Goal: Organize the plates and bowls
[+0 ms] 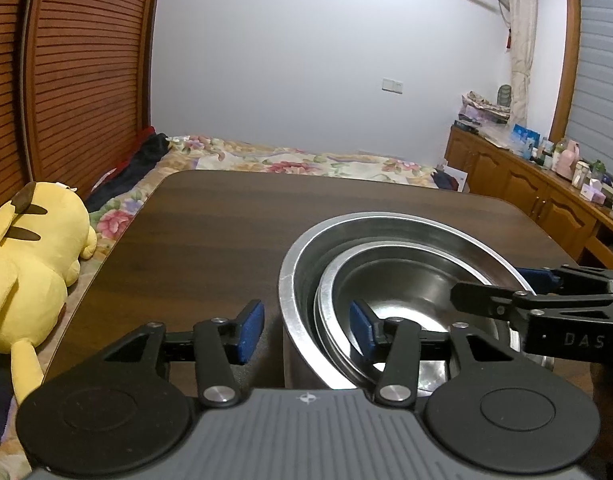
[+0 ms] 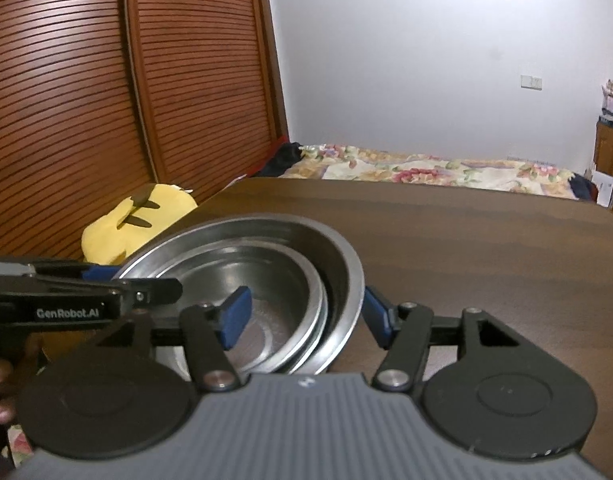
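Observation:
A large steel bowl [image 1: 386, 218] stands on the dark wooden table [image 1: 206, 232], with a smaller steel bowl [image 1: 406, 280] nested inside it, pushed toward the near side. My left gripper [image 1: 306, 326] is open and straddles the bowl's left rim: one blue pad outside the wall, the other inside over the nested bowl. In the right wrist view the same large bowl [image 2: 266, 222] and inner bowl [image 2: 246, 268] appear. My right gripper [image 2: 306, 314] is open and straddles the right rim the same way. Neither gripper's pads touch the metal.
A yellow plush toy [image 1: 34, 248] lies just off the table's left edge. A bed with a floral cover [image 1: 286, 158] runs behind the table. A wooden cabinet [image 1: 526, 188] loaded with small items stands at the right. Louvred wooden doors [image 1: 66, 80] line the left wall.

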